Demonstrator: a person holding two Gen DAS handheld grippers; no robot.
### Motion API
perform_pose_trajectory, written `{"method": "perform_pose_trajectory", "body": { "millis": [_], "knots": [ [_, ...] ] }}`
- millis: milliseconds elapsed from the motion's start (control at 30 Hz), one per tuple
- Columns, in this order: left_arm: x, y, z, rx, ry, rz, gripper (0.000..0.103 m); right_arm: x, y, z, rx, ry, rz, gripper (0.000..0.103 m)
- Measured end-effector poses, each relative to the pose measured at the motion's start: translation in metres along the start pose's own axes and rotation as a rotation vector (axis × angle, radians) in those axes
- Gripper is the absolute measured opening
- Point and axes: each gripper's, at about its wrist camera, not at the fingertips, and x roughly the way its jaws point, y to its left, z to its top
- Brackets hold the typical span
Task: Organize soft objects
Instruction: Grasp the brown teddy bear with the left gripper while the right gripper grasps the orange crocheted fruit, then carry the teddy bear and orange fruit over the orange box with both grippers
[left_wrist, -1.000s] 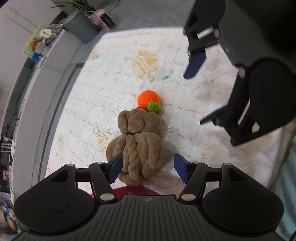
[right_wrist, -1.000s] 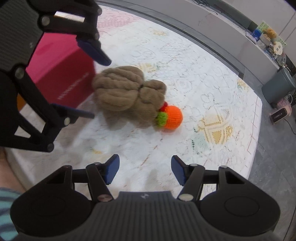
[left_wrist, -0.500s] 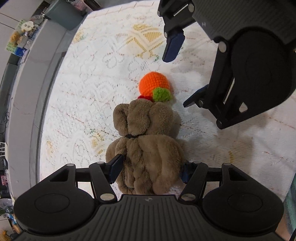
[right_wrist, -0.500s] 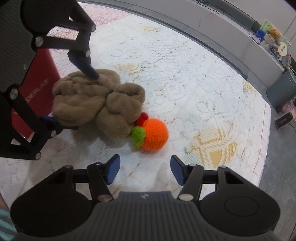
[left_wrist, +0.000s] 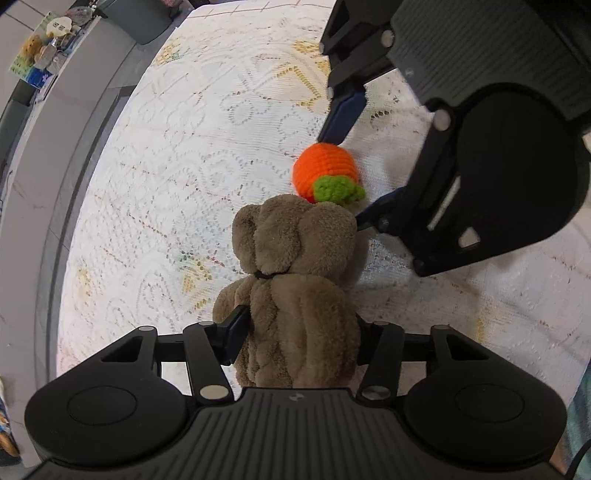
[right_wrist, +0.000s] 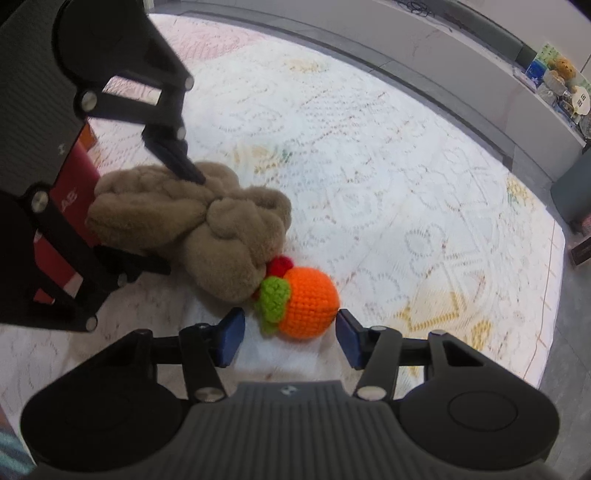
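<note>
A brown plush toy (left_wrist: 295, 280) lies on the white lace tablecloth (left_wrist: 177, 155); it also shows in the right wrist view (right_wrist: 192, 221). My left gripper (left_wrist: 299, 332) has its jaws pressed into the plush's lower half from both sides. An orange crocheted fruit (right_wrist: 308, 302) with a green leaf touches the plush's head, with a small red knit piece (right_wrist: 280, 265) beside it. The fruit also shows in the left wrist view (left_wrist: 327, 171). My right gripper (right_wrist: 290, 336) is open, one finger on each side of the fruit, not touching it.
A red box (right_wrist: 70, 206) stands behind the plush at the left. A grey ledge (right_wrist: 461, 55) runs along the table's far side, with small toys (right_wrist: 557, 74) on it. A dark bin (left_wrist: 147, 18) stands off the table's corner.
My left gripper came down over the plush and closed on it. My right gripper moved in toward the orange fruit until its open fingers straddle it.
</note>
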Motion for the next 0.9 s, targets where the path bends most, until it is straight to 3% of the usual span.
{"method": "perform_pose_trajectory", "body": {
  "millis": [300, 467, 900],
  "knots": [
    [-0.002, 0.001, -0.009, -0.049, -0.034, -0.003, 0.048, 0.007, -0.011, 0.006, 0.086, -0.027, -0.003, 0.049],
    [-0.013, -0.007, -0.011, -0.056, -0.043, 0.018, 0.041, 0.006, -0.002, 0.006, 0.084, -0.011, -0.05, 0.046],
    [-0.076, -0.055, -0.023, -0.069, -0.1, -0.012, 0.041, -0.047, 0.009, -0.031, 0.131, 0.054, -0.128, 0.046]
  ]
}}
